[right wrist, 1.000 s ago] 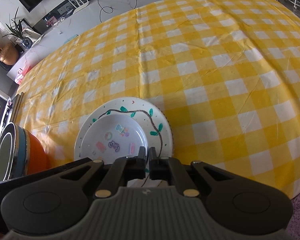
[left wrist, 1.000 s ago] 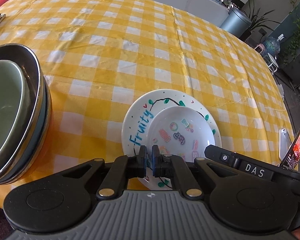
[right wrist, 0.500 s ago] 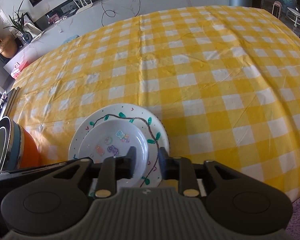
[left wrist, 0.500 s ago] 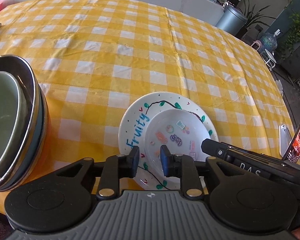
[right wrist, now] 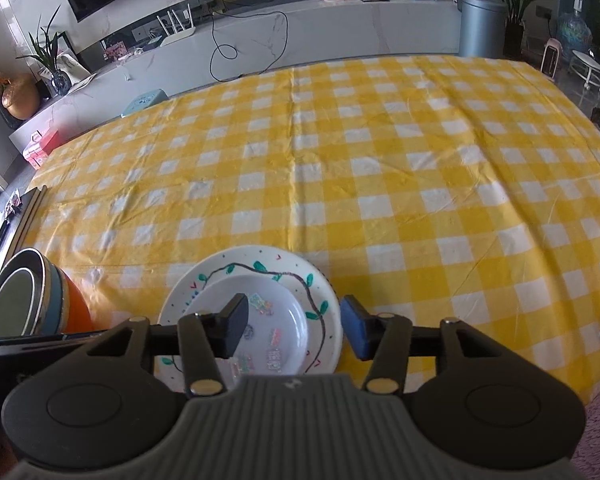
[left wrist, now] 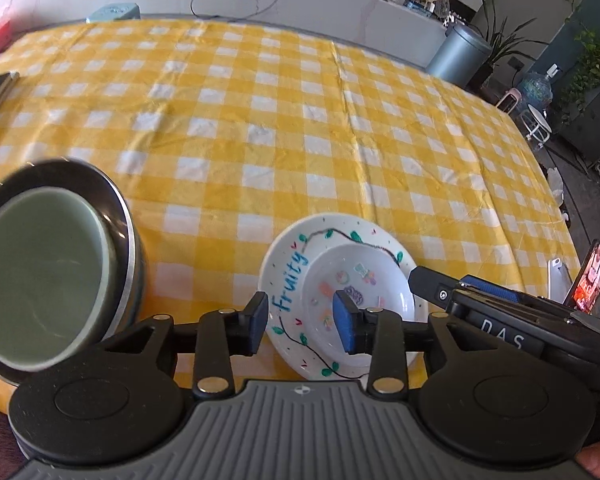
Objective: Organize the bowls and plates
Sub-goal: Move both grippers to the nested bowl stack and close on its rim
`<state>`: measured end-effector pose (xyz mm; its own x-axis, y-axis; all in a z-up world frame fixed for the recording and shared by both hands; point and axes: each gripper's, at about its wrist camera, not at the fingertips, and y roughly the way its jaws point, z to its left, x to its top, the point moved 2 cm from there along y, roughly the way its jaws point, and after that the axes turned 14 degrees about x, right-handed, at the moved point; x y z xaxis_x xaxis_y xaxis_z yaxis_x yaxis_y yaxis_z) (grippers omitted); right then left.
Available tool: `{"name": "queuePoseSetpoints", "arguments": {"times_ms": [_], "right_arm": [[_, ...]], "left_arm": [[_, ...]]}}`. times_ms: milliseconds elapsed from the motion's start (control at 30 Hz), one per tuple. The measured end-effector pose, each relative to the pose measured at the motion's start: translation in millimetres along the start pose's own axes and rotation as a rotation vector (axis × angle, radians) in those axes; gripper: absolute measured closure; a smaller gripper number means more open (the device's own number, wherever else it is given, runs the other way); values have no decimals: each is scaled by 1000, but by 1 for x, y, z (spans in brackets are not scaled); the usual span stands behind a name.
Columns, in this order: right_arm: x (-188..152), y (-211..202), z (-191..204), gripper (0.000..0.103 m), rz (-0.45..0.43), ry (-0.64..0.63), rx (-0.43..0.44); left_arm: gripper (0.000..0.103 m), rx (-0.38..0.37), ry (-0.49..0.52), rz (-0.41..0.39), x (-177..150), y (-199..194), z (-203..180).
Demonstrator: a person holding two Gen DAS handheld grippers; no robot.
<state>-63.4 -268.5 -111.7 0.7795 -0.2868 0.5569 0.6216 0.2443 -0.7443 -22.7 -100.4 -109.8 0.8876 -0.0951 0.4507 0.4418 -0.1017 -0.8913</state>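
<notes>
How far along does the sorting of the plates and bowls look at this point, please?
Done: the small plate sits on the Fruity plate, and the bowls are nested. In hand: nothing; the left gripper and right gripper have just been opening, empty. Left: nothing loose visible.

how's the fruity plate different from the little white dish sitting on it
The Fruity plate is larger and flatter, with a hand-painted vine and blue lettering; the little white dish is smaller and deeper, with small colourful stickers inside. The plate lies on the checked tablecloth; the dish lies on the plate, off-centre. Both are white, round and upright.
</notes>
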Motion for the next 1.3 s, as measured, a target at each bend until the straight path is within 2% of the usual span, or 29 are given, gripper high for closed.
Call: {"name": "queuePoseSetpoints", "arguments": {"times_ms": [100, 233, 267, 433, 600, 767, 967, 1100, 1167, 1300], "right_arm": [[4, -5, 10, 42, -14, -12, 11], [10, -10, 26, 37, -31, -28, 33], [11, -11, 29, 33, -34, -31, 40], [15, -10, 51, 25, -36, -39, 80], [17, -2, 73, 21, -20, -25, 126], [17, 11, 99, 15, -8, -53, 148], [11, 36, 127, 15, 57, -57, 193], [5, 53, 143, 15, 84, -64, 206], [1, 61, 150, 17, 105, -68, 223], [-4, 78, 154, 23, 142, -59, 229]], "left_arm": [[58, 34, 16, -55, 7, -19, 7], [52, 93, 11, -137, 15, -41, 24], [49, 105, 7, -149, 17, -45, 29], [36, 118, -58, -175, 21, -56, 61], [31, 159, -132, -189, 22, -61, 97], [27, 188, -212, -178, 19, -58, 134], [26, 209, -290, -134, 6, -45, 172], [26, 200, -305, -96, -4, -32, 187], [25, 179, -309, -78, -9, -25, 192], [25, 89, -375, -35, -16, -11, 202]]}}
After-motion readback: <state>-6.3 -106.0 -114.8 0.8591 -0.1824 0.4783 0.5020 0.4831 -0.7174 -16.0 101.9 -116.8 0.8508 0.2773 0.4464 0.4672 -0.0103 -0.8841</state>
